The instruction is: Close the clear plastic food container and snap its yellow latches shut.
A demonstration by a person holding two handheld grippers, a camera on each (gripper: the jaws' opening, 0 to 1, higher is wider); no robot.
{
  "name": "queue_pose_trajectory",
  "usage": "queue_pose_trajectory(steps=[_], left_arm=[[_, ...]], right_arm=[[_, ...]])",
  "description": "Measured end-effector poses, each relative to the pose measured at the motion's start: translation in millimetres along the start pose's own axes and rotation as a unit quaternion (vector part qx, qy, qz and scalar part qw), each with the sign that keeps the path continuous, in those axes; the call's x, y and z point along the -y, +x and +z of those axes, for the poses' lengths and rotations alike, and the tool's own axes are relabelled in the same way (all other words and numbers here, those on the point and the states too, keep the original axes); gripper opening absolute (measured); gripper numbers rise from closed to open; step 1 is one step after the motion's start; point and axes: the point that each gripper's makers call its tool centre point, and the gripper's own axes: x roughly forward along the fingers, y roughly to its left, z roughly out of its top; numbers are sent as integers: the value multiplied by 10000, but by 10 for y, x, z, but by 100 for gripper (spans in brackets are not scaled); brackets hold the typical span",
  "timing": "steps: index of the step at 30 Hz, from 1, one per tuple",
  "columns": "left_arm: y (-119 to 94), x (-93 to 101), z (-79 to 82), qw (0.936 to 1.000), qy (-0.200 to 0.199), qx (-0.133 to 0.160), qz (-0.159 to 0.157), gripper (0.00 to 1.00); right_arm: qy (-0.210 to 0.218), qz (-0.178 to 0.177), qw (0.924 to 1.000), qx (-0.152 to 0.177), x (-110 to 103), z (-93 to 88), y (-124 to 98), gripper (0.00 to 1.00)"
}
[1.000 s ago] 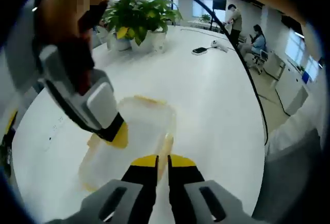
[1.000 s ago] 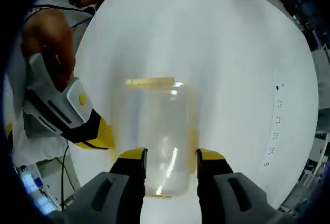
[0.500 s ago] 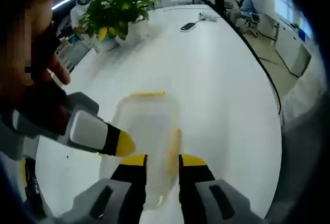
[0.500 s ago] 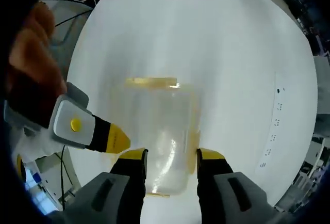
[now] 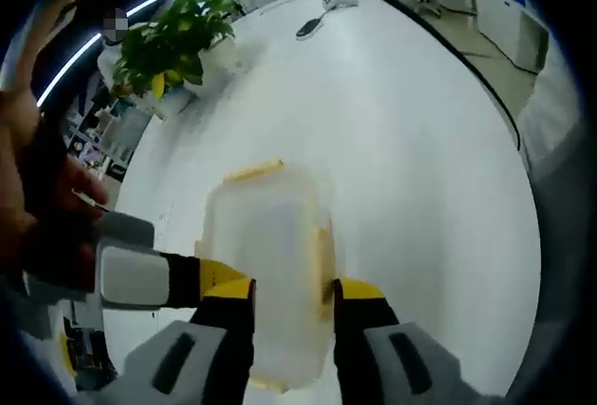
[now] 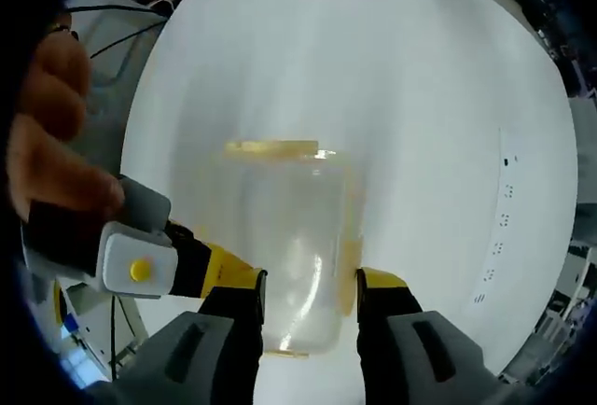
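At six o'clock in the right gripper view: right gripper (image 6: 309,286), fingers apart, straddling the near end of the clear container (image 6: 282,242); whether they press its walls cannot be told. Container lies flat on the white round table (image 6: 420,97), lid apparently down. Yellow latches: far end at twelve o'clock (image 6: 270,147), one long side at three o'clock (image 6: 352,246). Left gripper (image 5: 291,288), fingers likewise apart, brackets the same container (image 5: 270,274) from the opposite end, probably to steady it while latches are pressed. Each gripper enters the other's view at nine o'clock. Room: potted plant (image 5: 173,41) at eleven o'clock, dark phone-like object (image 5: 310,27) at the table's far edge, office floor beyond.
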Motion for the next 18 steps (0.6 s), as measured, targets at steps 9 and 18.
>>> queue_pose_trajectory(steps=[9, 18], left_arm=[[21, 19, 0, 9997, 129, -168, 70, 26], [50, 47, 8, 9980, 361, -273, 436, 24]], right_arm=[[58, 81, 9998, 149, -102, -5, -4, 36], [100, 118, 9999, -71, -59, -11, -5, 36]])
